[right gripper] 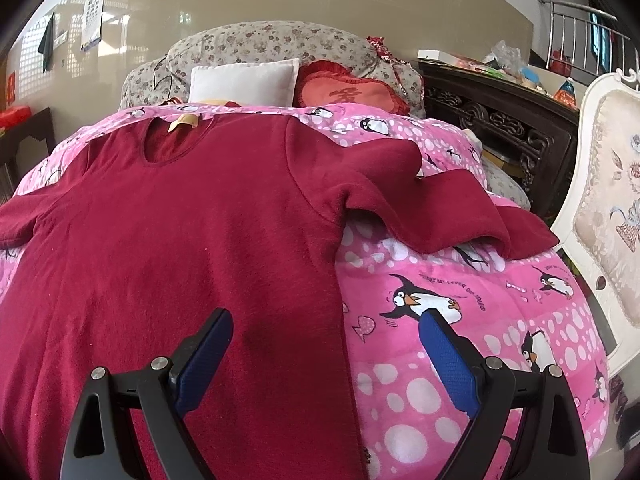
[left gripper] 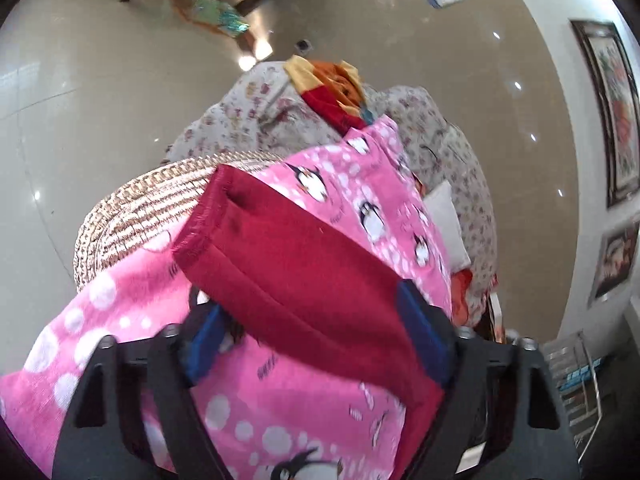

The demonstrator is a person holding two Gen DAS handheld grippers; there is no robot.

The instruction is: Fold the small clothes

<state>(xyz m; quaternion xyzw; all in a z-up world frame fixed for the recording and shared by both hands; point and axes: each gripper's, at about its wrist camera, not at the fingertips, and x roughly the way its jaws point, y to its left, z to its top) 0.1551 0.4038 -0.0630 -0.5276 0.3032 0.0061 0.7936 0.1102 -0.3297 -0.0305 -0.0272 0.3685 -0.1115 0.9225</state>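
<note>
1. A dark red shirt (right gripper: 180,220) is spread flat on a pink penguin blanket (right gripper: 460,360) over a bed.
2. The left tongs (left gripper: 320,340) are seen with the shirt's left sleeve (left gripper: 288,264) between the blue pads; whether it is pinched cannot be told.
3. The right tongs (right gripper: 326,356) are spread wide above the shirt's right edge, holding nothing.
4. Risk, as judged: the sleeve could slip out, since the cuff lies loose.
5. A woven basket (left gripper: 140,216) is seen at the left; its contents are hidden.

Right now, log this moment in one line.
stage: sleeve fold | left gripper: around sleeve | right gripper: open over red shirt | surface: pink blanket
</note>
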